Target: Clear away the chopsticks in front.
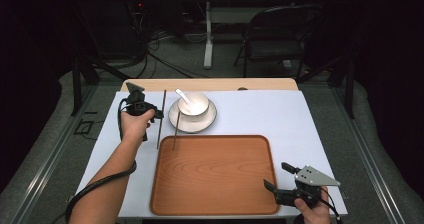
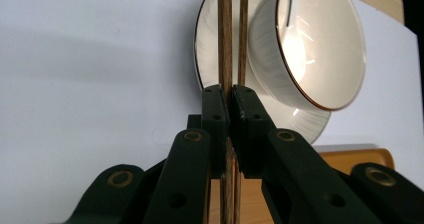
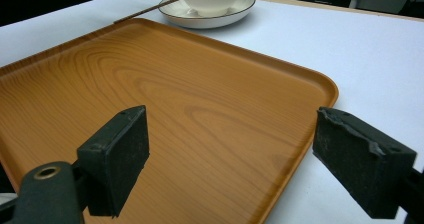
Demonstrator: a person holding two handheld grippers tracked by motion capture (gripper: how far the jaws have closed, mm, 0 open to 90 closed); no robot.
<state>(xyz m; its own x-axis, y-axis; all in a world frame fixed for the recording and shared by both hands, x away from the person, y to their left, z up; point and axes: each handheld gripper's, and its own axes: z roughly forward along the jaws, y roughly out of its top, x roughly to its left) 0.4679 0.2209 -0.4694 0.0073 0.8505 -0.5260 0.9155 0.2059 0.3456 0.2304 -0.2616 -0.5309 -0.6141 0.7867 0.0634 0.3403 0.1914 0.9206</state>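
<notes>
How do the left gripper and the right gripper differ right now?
The left gripper is shut on a chopstick; the right gripper stands open with nothing between its fingers. The left one is beside the plate; the right one is by the tray, at its near corner. Both are black and hand-held.

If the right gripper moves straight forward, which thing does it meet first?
Probably the wooden tray: the open right gripper points across it, toward the saucer farther off. Its height above the tray is unclear.

matt wood-grain tray [image 3: 165,89], dark wooden chopsticks [image 2: 226,44], glossy white ceramic bowl [image 2: 320,44] and saucer [image 1: 210,121].
</notes>
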